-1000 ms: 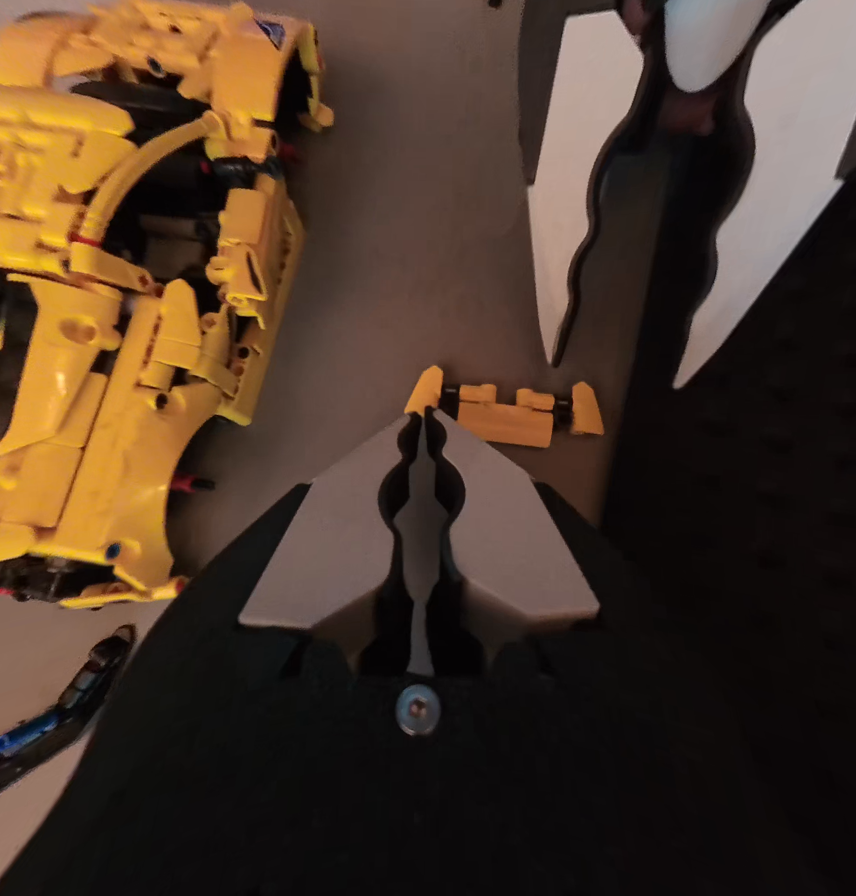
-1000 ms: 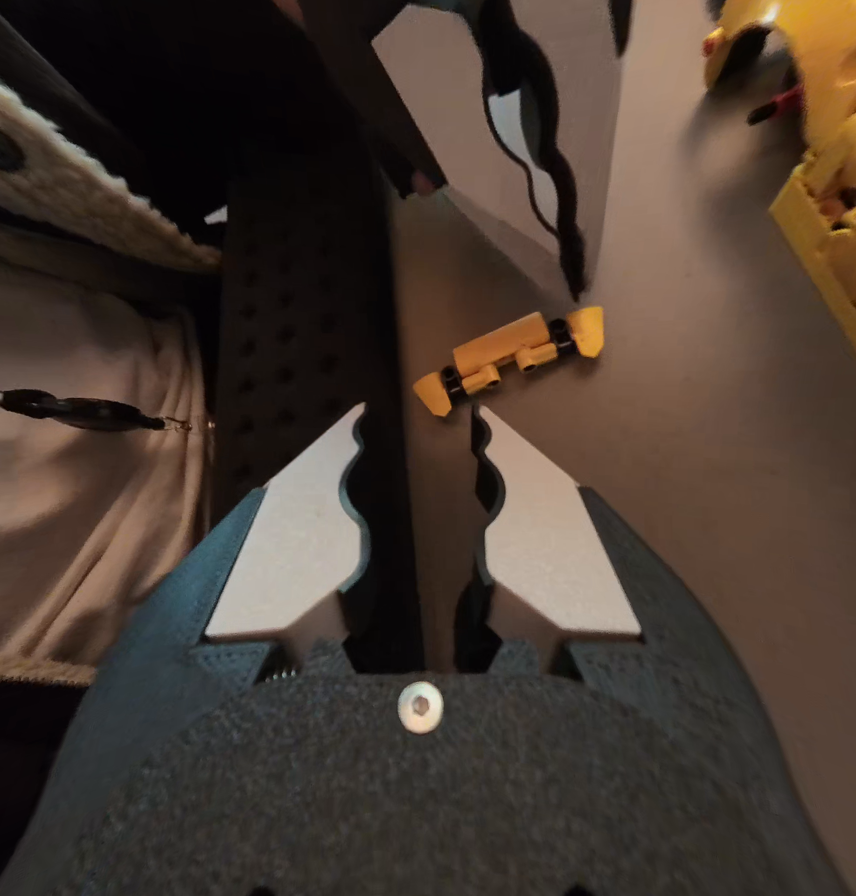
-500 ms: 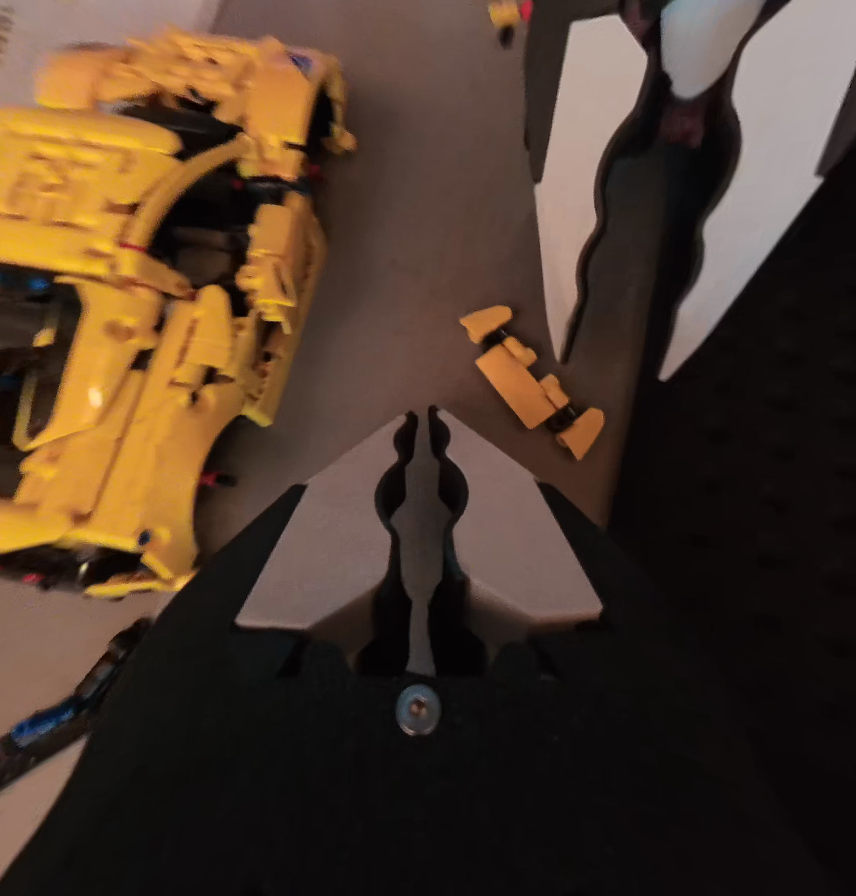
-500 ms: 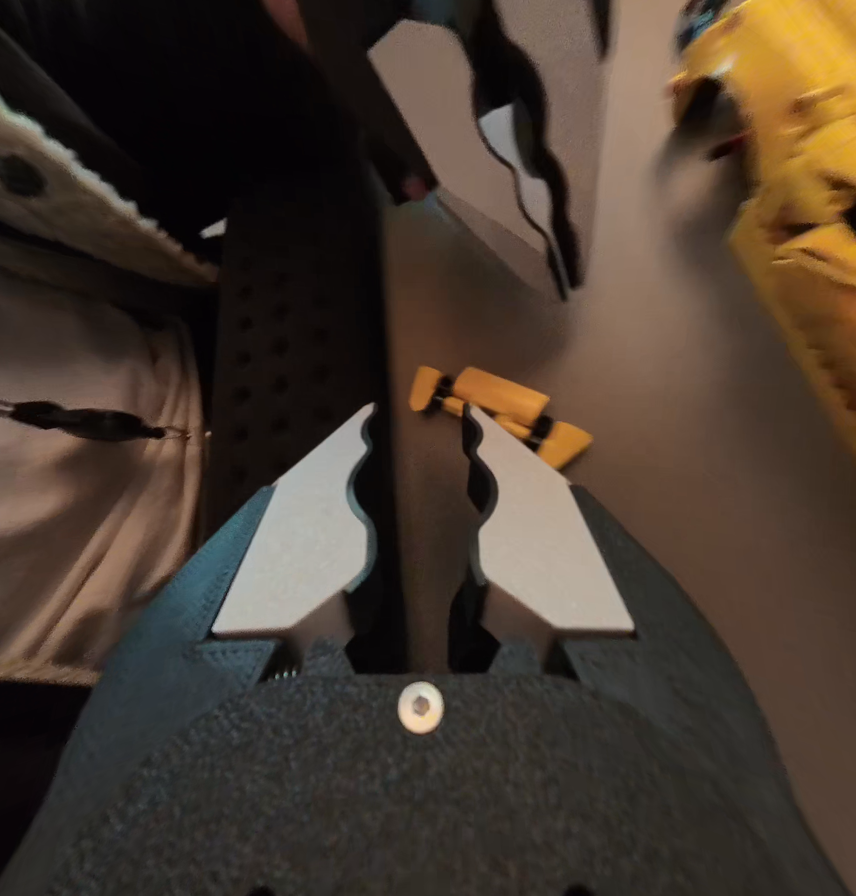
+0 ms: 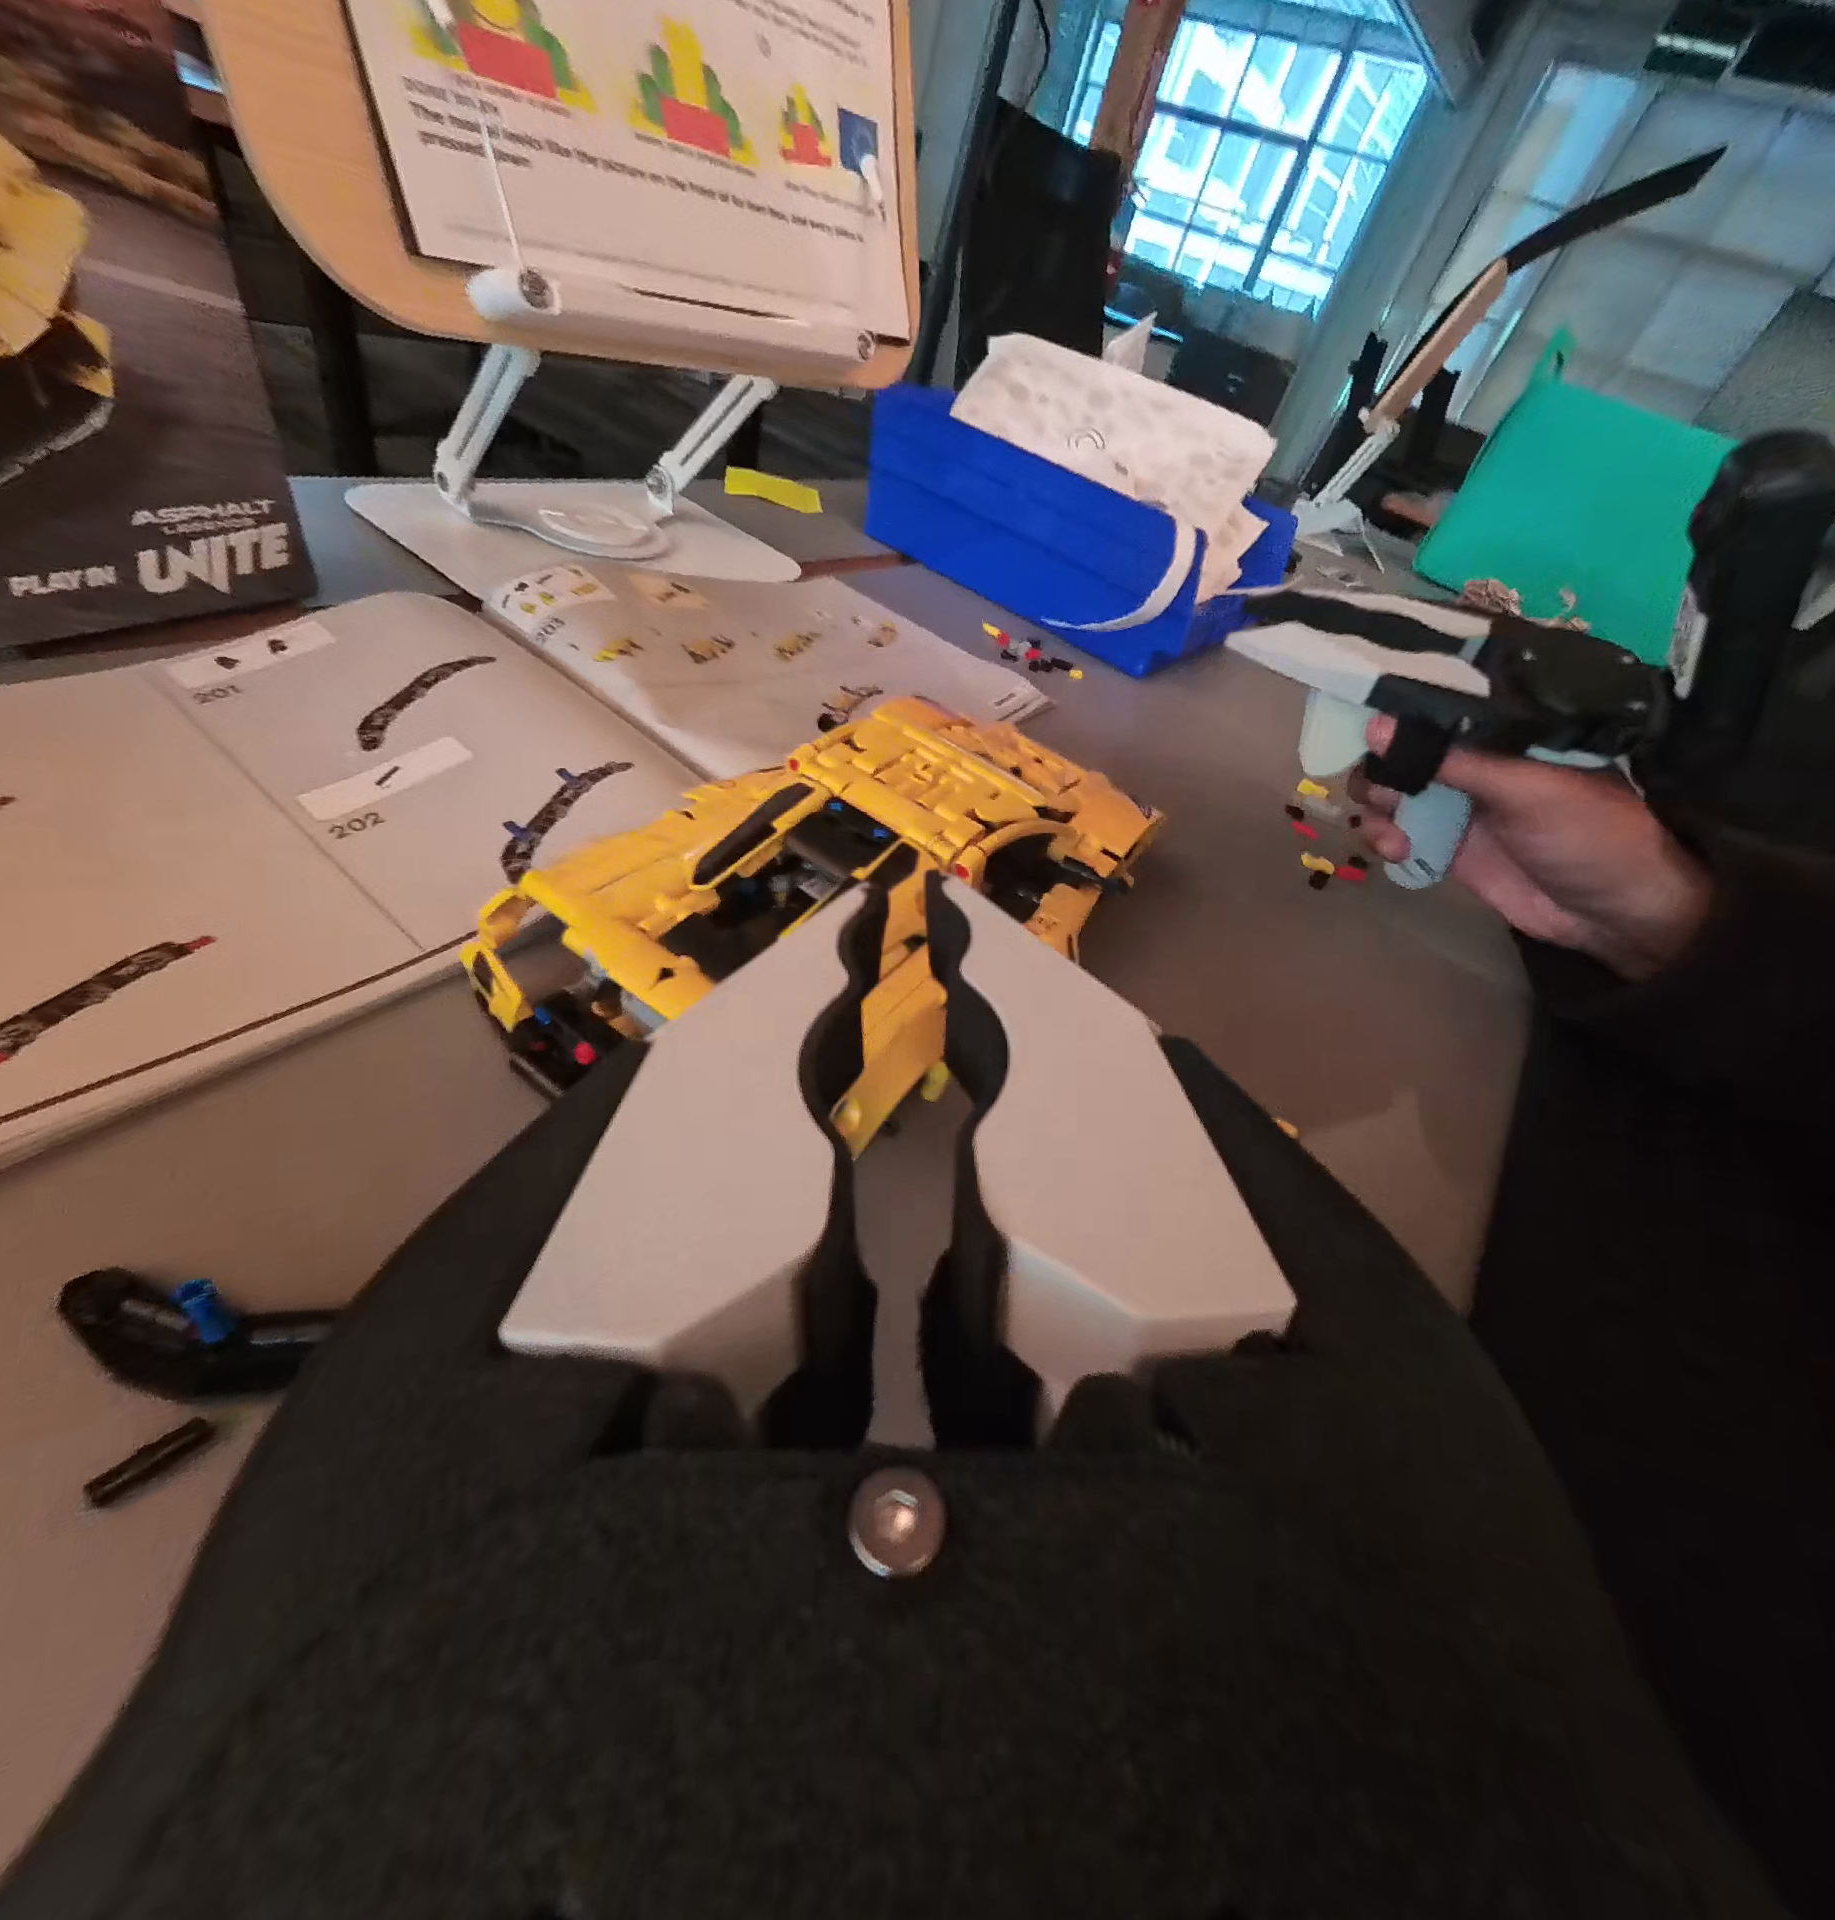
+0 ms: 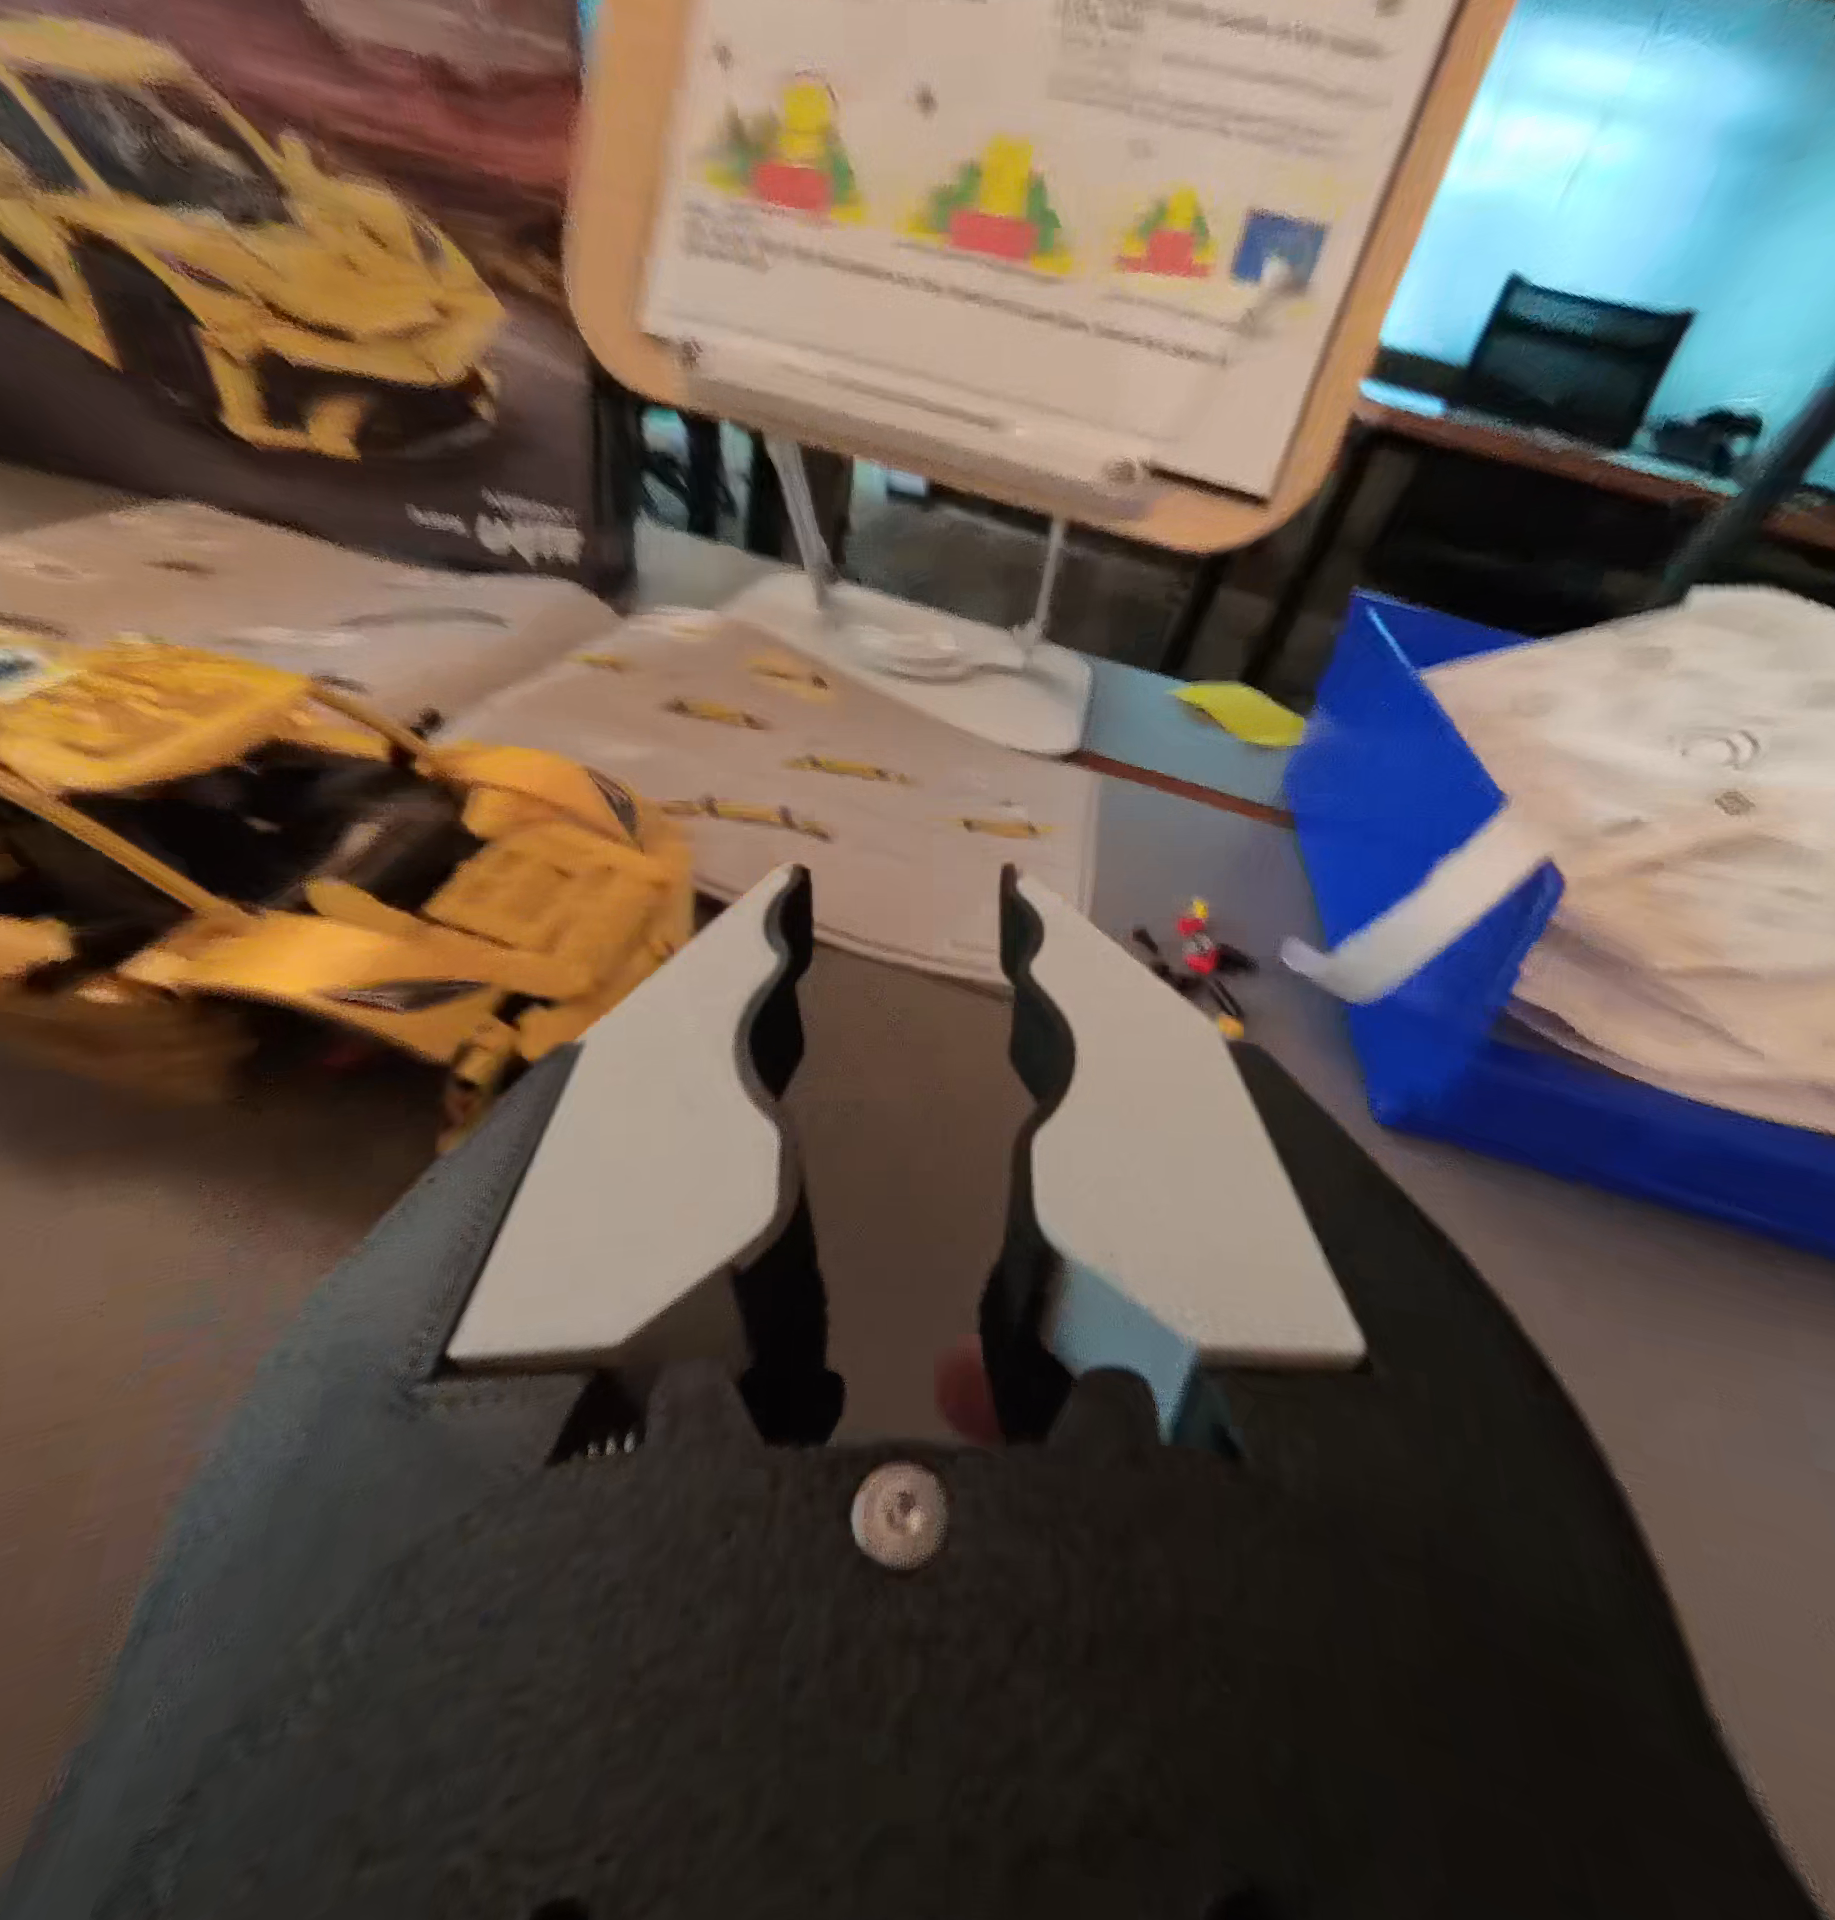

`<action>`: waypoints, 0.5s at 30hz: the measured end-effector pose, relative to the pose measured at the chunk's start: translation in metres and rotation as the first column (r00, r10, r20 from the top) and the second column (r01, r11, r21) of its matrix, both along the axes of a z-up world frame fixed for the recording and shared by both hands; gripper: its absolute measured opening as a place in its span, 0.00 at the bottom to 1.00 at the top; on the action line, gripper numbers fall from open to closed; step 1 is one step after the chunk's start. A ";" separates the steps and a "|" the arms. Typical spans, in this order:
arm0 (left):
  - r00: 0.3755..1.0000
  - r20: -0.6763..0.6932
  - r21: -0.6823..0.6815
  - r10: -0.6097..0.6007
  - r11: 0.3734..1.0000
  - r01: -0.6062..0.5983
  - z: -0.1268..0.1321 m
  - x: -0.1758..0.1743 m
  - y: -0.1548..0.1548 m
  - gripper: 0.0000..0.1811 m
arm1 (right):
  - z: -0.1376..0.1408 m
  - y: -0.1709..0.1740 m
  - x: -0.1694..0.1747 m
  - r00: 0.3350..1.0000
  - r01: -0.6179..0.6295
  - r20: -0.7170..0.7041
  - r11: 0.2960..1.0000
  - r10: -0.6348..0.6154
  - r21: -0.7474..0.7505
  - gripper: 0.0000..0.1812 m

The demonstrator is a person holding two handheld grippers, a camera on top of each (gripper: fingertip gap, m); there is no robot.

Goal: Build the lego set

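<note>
Left wrist view has my left gripper (image 5: 900, 902) raised above the table (image 5: 1308, 997), its jaws close together with only a narrow gap and nothing held; through that gap I see the yellow lego car (image 5: 819, 883) sitting on the table beside the open instruction booklet (image 5: 269, 831). My right gripper (image 6: 905, 896) is spread apart and empty, pointing at bare table between the car and the blue bin (image 6: 1412, 935); in the left view it shows at the far right, carried by a hand (image 5: 1557, 862). I judge that neither tool has a part in it, so the next pickup is where things could slip. The loose pins (image 5: 1323, 847) near that hand are tiny and scattered, and a gripper coming in low could sweep them off the edge or pinch 2 at once. The car looks only partly closed up, so a bump from my left fingers (image 5: 726, 1143) could pop a panel loose. The right view is blurred, which suggests fast motion, and that makes a clean approach harder. Counted: 1 car, 1 booklet, 1 set box (image 5: 92, 343) standing at the back, 1 sheet on a stand (image 5: 632, 156), 1 blue bin holding a white bag (image 5: 1110, 436), 1 curved black piece (image 5: 165, 1330) and 1 short black rod (image 5: 149, 1463) near my left tool, and 2 clusters of small pins, the second (image 5: 1032, 652) by the bin; how many pins each cluster has, I cannot tell
</note>
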State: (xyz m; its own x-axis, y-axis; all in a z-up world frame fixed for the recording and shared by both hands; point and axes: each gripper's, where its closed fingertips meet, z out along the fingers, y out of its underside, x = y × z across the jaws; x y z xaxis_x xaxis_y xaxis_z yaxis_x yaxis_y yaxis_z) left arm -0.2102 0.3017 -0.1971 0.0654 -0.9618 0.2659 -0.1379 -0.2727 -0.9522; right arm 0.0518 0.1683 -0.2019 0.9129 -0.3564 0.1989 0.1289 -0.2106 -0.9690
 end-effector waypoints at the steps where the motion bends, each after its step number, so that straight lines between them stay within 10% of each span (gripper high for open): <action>1: 1.000 0.002 -0.009 0.009 1.000 -0.009 0.000 -0.001 0.003 0.04 | -0.008 -0.003 0.005 1.000 0.010 -0.021 0.999 -0.011 -0.047 0.19; 15: 1.000 -0.014 -0.039 0.000 0.999 -0.001 -0.005 0.005 0.009 0.04 | -0.035 0.002 -0.007 0.816 -0.128 -0.570 0.992 0.097 -0.016 0.12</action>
